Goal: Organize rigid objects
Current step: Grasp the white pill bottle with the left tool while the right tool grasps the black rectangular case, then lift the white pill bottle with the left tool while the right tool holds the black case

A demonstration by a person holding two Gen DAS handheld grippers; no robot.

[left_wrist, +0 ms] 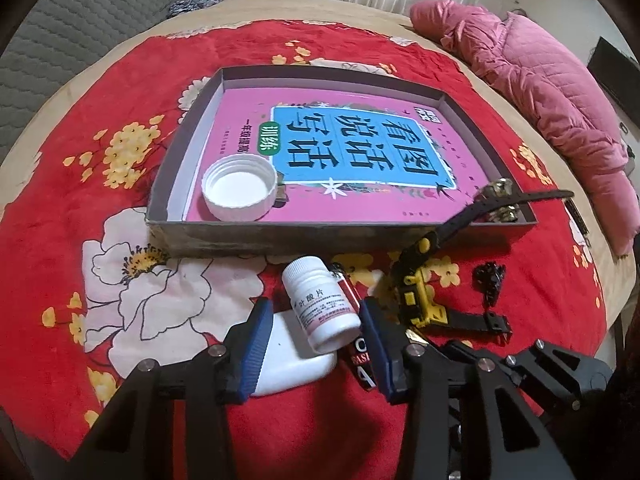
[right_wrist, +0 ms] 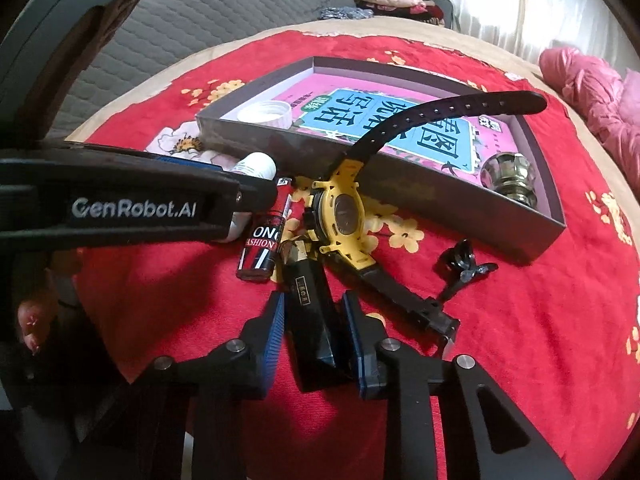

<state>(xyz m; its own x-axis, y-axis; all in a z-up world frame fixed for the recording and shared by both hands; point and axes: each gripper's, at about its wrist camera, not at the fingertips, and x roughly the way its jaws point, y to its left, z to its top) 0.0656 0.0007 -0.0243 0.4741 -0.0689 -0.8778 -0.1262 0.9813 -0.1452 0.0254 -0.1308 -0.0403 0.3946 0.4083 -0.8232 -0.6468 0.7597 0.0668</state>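
Observation:
My left gripper [left_wrist: 316,306] is open around a small white pill bottle [left_wrist: 320,304]. The bottle lies tilted on a flat white container [left_wrist: 296,364], close to the right pad and apart from the left one. My right gripper [right_wrist: 314,298] is shut on a black lighter with a gold top [right_wrist: 310,312] that lies on the red cloth. A red lighter [right_wrist: 264,240] lies just left of it. A yellow and black watch [right_wrist: 344,216] lies beside them, its strap leaning over the front wall of the grey box [left_wrist: 280,236].
The box holds a pink book [left_wrist: 360,140], a white cap [left_wrist: 239,190] and a metal knob [right_wrist: 508,176]. A black hair clip [right_wrist: 464,264] lies right of the watch. A pink jacket [left_wrist: 540,80] lies at the far right. The left gripper's body [right_wrist: 132,208] crosses the right wrist view.

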